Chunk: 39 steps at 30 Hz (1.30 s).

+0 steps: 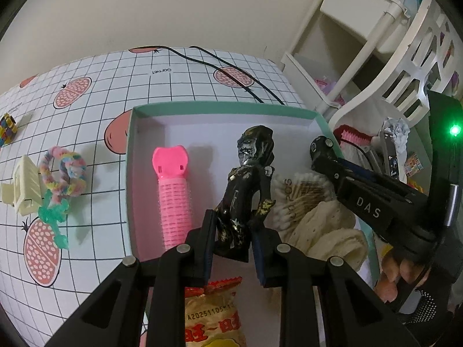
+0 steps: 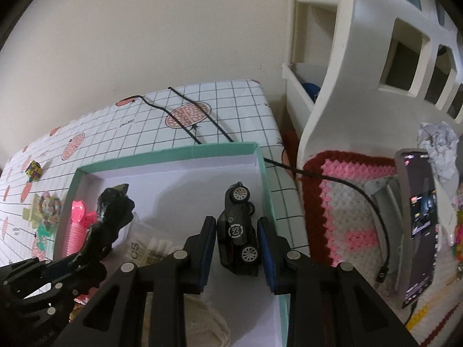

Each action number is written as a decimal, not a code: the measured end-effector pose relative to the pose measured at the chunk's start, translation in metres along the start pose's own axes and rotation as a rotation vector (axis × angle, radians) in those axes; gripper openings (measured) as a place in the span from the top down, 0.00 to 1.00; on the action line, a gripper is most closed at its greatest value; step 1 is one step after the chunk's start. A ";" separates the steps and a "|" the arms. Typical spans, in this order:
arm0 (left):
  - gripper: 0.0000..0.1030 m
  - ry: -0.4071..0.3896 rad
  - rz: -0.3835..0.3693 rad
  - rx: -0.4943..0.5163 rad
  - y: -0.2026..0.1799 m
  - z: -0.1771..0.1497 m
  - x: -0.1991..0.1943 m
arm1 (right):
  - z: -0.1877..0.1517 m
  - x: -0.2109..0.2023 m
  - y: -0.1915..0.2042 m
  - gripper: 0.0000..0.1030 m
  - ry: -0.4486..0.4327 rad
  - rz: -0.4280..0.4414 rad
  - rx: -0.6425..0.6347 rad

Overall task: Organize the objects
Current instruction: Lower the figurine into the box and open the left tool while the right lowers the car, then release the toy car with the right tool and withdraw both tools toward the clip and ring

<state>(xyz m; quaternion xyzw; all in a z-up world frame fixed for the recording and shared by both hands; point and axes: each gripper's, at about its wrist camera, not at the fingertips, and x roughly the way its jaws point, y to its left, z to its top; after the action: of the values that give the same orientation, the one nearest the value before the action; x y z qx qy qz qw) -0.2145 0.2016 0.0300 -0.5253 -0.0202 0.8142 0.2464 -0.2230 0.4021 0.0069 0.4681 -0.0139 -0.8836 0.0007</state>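
Note:
A shallow box with a teal rim [image 1: 220,107] [image 2: 173,156] lies on the checked tablecloth. Over its floor my left gripper [image 1: 234,225] is shut on the legs of a black figurine [image 1: 249,173], which leans up and away from the jaws. A pink hair roller [image 1: 173,193] lies in the box to its left. To the right are a pack of cotton swabs [image 1: 301,196] and a cream cloth [image 1: 327,231]. My right gripper [image 2: 237,231] is shut on a black toy car [image 2: 238,225], held nose-up near the box's right wall. The figurine [image 2: 113,214] also shows at left.
Left of the box lie a cream hair clip [image 1: 20,190], a pastel fuzzy ring [image 1: 63,173], a green toy [image 1: 55,219] and a puzzle cube [image 1: 7,128]. A snack packet [image 1: 214,312] sits under my jaws. A black cable [image 2: 188,127], white shelf [image 1: 347,43], crocheted mat [image 2: 347,202] and phone [image 2: 419,222] lie behind and to the right.

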 end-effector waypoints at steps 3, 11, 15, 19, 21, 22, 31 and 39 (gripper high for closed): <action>0.77 0.004 -0.011 -0.004 -0.001 0.002 -0.002 | 0.003 -0.005 0.002 0.68 -0.012 0.009 -0.002; 0.68 -0.007 -0.052 -0.024 0.000 0.012 -0.019 | 0.012 -0.021 0.014 0.68 -0.034 0.018 -0.031; 0.61 -0.012 -0.052 -0.032 0.003 0.016 -0.027 | 0.017 -0.030 0.019 0.68 -0.034 0.038 -0.031; 0.58 -0.033 -0.043 -0.059 0.012 0.021 -0.037 | 0.021 -0.035 0.024 0.68 -0.014 0.063 -0.015; 0.52 -0.061 -0.022 -0.062 0.015 0.024 -0.045 | 0.022 -0.036 0.027 0.68 -0.010 0.050 -0.027; 0.46 -0.078 -0.007 -0.062 0.017 0.026 -0.049 | 0.022 -0.036 0.029 0.68 -0.007 0.045 -0.033; 0.28 -0.099 0.089 -0.093 0.038 0.031 -0.053 | 0.020 -0.032 0.032 0.38 0.021 0.066 -0.018; 0.13 -0.109 0.127 -0.138 0.052 0.029 -0.051 | 0.019 -0.030 0.031 0.12 0.018 0.094 -0.002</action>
<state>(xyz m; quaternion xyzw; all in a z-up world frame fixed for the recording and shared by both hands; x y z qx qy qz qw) -0.2428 0.1411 0.0705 -0.4964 -0.0563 0.8521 0.1561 -0.2223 0.3717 0.0430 0.4748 -0.0349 -0.8784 0.0427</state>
